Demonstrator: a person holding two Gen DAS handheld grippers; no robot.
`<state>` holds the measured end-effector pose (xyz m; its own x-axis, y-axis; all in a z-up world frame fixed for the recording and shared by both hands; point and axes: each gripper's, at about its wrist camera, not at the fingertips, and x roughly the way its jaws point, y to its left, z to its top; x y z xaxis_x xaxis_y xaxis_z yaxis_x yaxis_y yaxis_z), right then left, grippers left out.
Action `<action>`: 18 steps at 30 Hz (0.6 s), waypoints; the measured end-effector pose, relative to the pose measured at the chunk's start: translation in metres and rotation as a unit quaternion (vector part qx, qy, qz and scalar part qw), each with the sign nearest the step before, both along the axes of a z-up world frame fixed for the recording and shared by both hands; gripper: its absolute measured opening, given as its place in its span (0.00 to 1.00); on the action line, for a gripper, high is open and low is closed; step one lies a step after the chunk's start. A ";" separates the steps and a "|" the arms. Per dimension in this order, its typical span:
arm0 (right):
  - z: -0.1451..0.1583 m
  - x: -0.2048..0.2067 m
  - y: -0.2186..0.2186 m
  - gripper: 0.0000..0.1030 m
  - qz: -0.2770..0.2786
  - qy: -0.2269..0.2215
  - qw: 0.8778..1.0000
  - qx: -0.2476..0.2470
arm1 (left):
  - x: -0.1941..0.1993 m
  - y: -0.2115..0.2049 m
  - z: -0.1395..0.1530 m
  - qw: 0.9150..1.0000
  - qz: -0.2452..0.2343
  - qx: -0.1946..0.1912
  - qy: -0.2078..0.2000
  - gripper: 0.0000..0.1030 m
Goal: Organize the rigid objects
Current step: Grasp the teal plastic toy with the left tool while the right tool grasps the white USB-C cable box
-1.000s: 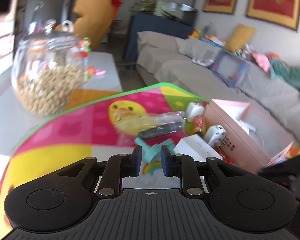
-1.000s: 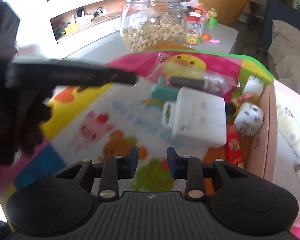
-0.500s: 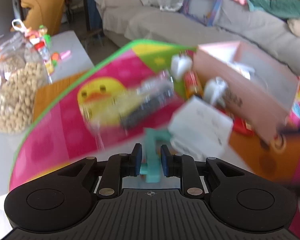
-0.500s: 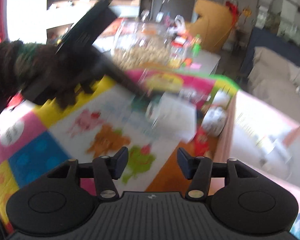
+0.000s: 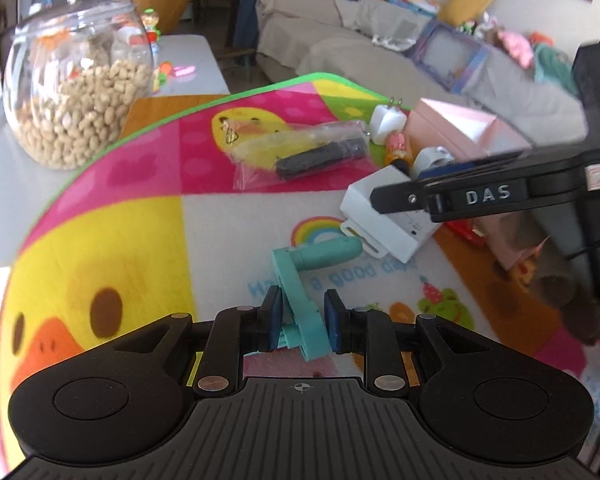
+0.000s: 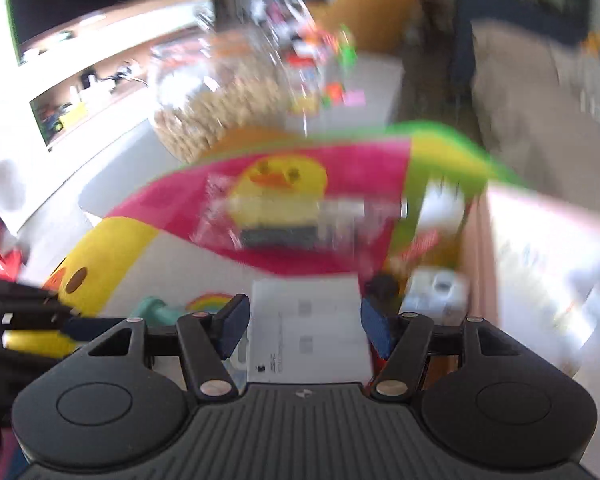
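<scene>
Right gripper (image 6: 304, 330) now over white box (image 6: 310, 334)

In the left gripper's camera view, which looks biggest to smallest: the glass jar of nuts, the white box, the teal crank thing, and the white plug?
1. glass jar
2. white box
3. teal crank, close to the box and nearer the camera, so unsure
4. white plug, farthest away

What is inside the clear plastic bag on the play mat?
The clear plastic bag holds a dark, textured, stick-shaped item. Crinkles and glare on the plastic hide what it is and whether anything else is inside.
</scene>
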<state>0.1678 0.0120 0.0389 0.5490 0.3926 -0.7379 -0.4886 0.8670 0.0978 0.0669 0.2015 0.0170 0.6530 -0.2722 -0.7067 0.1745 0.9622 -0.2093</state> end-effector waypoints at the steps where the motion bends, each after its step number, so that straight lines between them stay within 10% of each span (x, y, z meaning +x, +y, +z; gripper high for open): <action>1: -0.005 -0.001 0.000 0.68 0.008 0.017 1.000 0.004 | -0.002 0.001 -0.001 1.000 -0.001 -0.007 -0.006 0.25; 18: -0.013 -0.114 -0.023 0.68 0.143 -0.018 0.989 -0.040 | -0.035 -0.031 0.002 0.997 -0.045 0.067 -0.019 0.25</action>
<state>0.0540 -0.0114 0.0264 0.4511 0.4769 -0.7543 -0.7164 0.6976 0.0126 0.0315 0.1708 0.0190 0.6573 -0.2357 -0.7159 0.2673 0.9610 -0.0710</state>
